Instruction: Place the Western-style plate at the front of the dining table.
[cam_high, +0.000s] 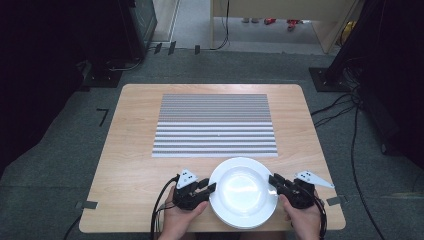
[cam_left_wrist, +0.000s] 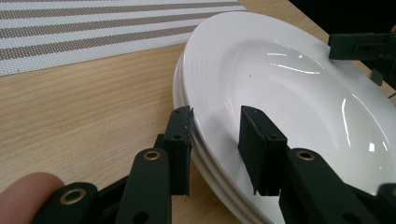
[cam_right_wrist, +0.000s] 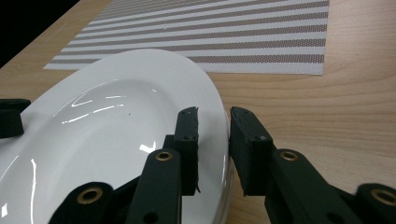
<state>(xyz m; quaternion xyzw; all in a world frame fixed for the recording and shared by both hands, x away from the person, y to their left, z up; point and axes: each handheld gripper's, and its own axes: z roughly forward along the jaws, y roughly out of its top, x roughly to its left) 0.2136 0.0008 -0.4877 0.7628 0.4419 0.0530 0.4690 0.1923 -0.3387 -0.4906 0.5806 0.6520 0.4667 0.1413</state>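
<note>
You have both the left gripper and the right gripper clamped on the rim of the top plate, which I judge not yet lifted from its stack at the near edge of the table and not yet moved to the striped placemat.

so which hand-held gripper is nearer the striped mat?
Right, slightly. The right hand-held gripper clamps the top plate's right rim just below the mat's corner; the left hand-held gripper clamps the left rim, a bit lower.

Left gripper and right gripper low, facing inward, jaws of each nearly closed.
</note>
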